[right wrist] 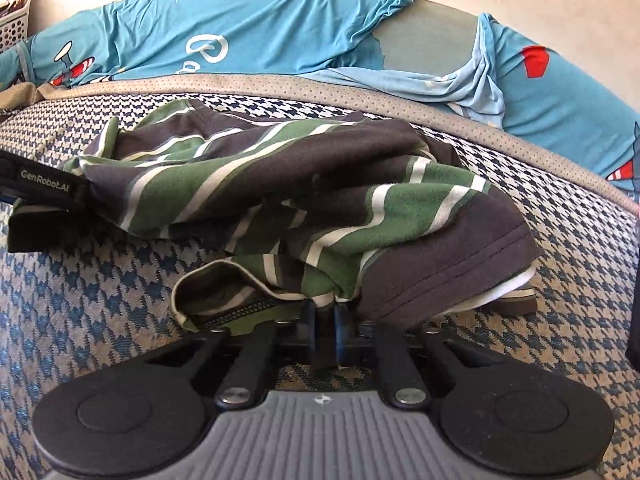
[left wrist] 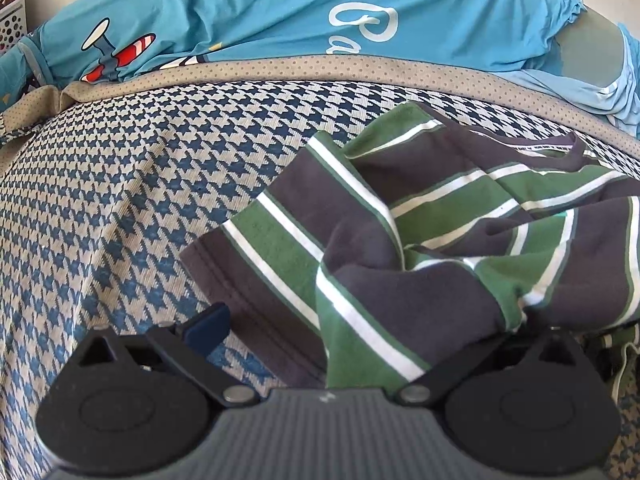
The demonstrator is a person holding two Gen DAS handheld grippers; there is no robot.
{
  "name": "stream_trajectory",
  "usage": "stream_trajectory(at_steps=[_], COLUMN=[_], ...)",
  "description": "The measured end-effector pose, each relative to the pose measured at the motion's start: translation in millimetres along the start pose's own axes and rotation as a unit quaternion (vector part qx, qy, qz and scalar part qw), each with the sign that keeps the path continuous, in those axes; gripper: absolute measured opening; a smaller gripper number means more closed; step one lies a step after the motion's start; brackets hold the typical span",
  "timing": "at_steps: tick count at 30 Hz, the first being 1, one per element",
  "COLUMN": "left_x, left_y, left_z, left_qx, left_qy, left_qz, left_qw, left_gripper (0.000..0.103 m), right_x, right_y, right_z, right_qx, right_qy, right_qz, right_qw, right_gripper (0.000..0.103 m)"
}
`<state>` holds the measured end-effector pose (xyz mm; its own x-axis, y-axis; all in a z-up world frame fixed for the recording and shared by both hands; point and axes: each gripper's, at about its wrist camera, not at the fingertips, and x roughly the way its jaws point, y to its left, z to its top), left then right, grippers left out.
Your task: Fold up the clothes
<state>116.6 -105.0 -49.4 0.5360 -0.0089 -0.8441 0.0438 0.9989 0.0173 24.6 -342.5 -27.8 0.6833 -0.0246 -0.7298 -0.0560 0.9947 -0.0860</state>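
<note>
A crumpled shirt with green, dark grey and white stripes (left wrist: 440,232) (right wrist: 320,200) lies on the houndstooth cover (left wrist: 120,200) (right wrist: 100,300). My left gripper (left wrist: 368,332) stands open. Its left blue fingertip (left wrist: 208,326) rests bare on the cover, while its right finger is hidden under a fold of the shirt. In the right wrist view my right gripper (right wrist: 325,320) is shut on the shirt's near edge, with the blue pads (right wrist: 309,322) close together. The left gripper's black body (right wrist: 40,188) shows at the far left of that view, draped by the shirt.
A turquoise printed garment (left wrist: 280,12) (right wrist: 260,28) lies spread along the back, beyond a grey dotted border strip (left wrist: 320,68) (right wrist: 320,84). A white perforated basket (left wrist: 12,16) (right wrist: 14,20) stands at the far left corner. Bare houndstooth cover stretches left of the shirt.
</note>
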Motion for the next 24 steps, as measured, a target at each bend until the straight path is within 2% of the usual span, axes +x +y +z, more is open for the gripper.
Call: stream_trajectory(at_steps=[6, 9, 13, 17, 19, 24], left_x=[-4.2, -7.2, -12.1, -25.1, -35.0, -57.6], left_y=[4.9, 13.9, 28.3, 40.6, 47.3, 55.1], left_z=[3.2, 7.6, 12.2, 16.0, 16.5, 6.7], left_qx=[-0.001, -0.013, -0.034, -0.044, -0.054, -0.055], left_qy=[-0.022, -0.034, -0.045, -0.070, -0.078, -0.093], left_qz=[0.030, 0.050, 0.073, 0.101, 0.101, 0.066], left_qw=[0.9993, 0.9981, 0.9957, 0.9915, 0.9903, 0.9919], left_gripper=[0.103, 0.103, 0.103, 0.103, 0.103, 0.103], right_x=[-18.8, -39.0, -57.0, -70.6, -78.2, -98.8], right_y=[-9.7, -10.5, -0.8, 24.4, 39.8, 66.3], right_z=[4.4, 5.0, 4.3, 2.2, 0.8, -4.5], right_qx=[0.026, 0.031, 0.025, -0.006, -0.029, -0.055], right_qy=[-0.021, -0.052, -0.073, -0.074, -0.079, -0.094], right_qz=[0.045, 0.097, 0.164, 0.215, 0.236, 0.286], right_qw=[0.998, 0.993, 0.983, 0.974, 0.968, 0.952], right_gripper=[0.005, 0.006, 0.005, 0.006, 0.006, 0.006])
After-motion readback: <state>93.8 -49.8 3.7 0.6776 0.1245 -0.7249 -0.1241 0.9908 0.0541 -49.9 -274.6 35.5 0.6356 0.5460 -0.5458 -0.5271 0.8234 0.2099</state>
